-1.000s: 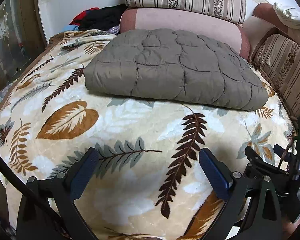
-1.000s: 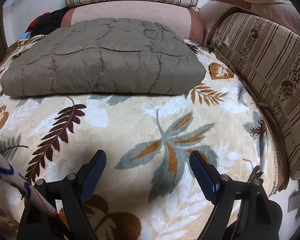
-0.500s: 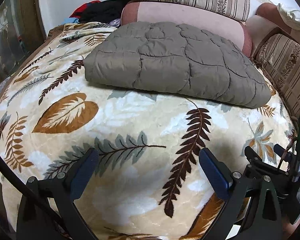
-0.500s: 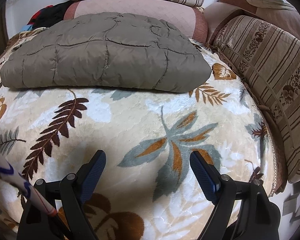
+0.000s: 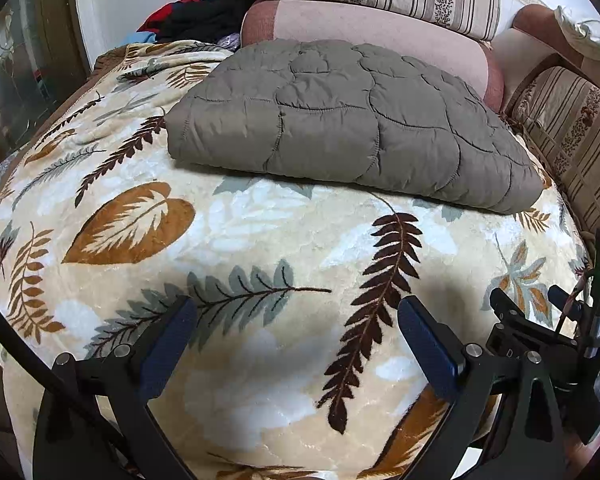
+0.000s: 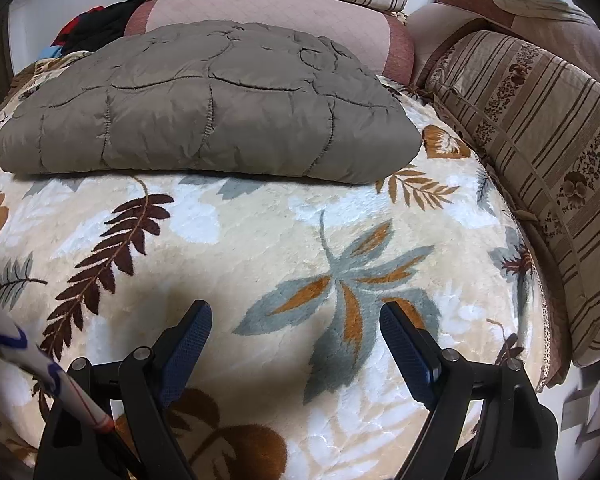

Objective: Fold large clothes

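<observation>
**Left wrist view: quilted garment folded, both claws empty**

Left wrist view shows the grey-brown quilted garment (image 5: 340, 120) lying as a compact folded pad on the far half of the bed, on the leaf-print blanket (image 5: 240, 232), its far edge close to the pink bolster (image 5: 380, 28). The left claw (image 5: 296, 340) hangs over the near blanket with jaws spread wide, holding nothing. The right claw (image 6: 296, 340) is likewise agape and empty, well apart from the garment (image 6: 204, 108) — striped cushions (image 6: 540, 140) sit to the right. With edges tucked under and the pad flat, the folding looks finished, or nearly so; both claws sit clear, likely so nothing disturbs the stack
</observation>
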### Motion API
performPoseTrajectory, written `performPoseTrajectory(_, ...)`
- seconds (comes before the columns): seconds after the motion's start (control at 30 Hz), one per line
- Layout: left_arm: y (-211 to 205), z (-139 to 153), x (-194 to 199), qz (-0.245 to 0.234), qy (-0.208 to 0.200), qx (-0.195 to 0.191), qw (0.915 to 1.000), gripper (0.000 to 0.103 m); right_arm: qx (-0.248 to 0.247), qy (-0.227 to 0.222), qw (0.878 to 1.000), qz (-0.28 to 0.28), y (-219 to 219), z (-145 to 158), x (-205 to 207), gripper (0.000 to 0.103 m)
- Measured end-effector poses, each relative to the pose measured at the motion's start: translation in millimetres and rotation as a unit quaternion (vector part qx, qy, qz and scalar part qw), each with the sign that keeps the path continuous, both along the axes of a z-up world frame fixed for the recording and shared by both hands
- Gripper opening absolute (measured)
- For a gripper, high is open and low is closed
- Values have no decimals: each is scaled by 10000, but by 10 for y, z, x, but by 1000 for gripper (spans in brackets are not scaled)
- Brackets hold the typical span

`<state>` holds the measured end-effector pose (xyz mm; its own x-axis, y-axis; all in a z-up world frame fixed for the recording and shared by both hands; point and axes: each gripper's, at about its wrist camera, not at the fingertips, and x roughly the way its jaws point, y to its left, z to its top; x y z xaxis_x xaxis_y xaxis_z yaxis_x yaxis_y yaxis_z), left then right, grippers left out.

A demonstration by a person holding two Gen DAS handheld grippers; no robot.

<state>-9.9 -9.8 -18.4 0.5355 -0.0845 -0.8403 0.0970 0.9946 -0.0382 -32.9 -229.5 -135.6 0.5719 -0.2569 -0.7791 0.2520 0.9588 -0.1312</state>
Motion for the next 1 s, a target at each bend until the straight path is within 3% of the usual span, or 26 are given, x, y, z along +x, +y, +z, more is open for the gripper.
performPoseTrajectory(1.0, -27, 0, -50, -8, -93, 110, 9999, 100, 33, -87, 9999, 85, 30, 1, -20, 91)
